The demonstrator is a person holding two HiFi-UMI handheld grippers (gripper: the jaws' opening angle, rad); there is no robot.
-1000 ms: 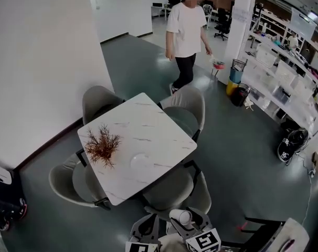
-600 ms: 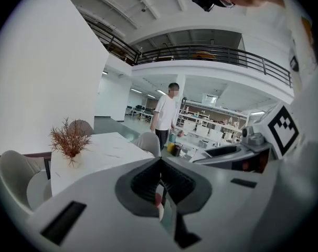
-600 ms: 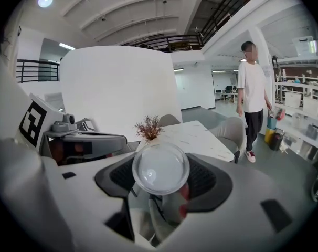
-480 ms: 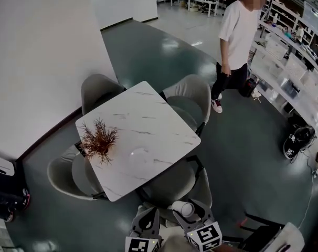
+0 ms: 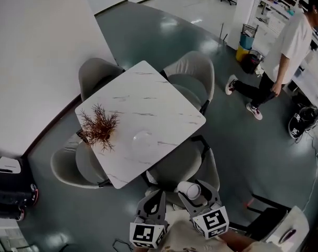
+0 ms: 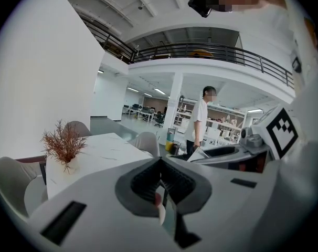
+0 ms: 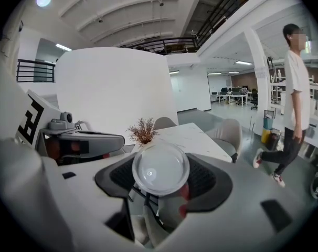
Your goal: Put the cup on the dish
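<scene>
- The right gripper (image 5: 197, 194) is clenched on the cup (image 5: 188, 189), low in the head view and off the table (image 5: 148, 96).
- In the right gripper view the cup's (image 7: 160, 168) round clear end faces the camera, with a dark pad (image 7: 209, 178) pressed on either side.
- The left gripper (image 5: 155, 201) sits just beside the right one. Its jaws are pressed together with nothing between them, as the left gripper view shows (image 6: 160, 176).
- The dish (image 5: 143, 139) is a pale, see-through round lying flat on the white marble table, near the edge closest to the grippers. The cup is well apart from it.
- A dried reddish plant (image 5: 98, 129) stands near the table's left corner, beside the dish and not touching it.
- Four grey chairs ring the table, and one of them (image 5: 180, 167) stands between the table and the grippers.
- A person (image 5: 289, 51) in a white shirt and dark trousers walks on the grey floor at upper right, well away from the table.
- A black bag (image 5: 304, 121) lies on the floor near the person's feet.
</scene>
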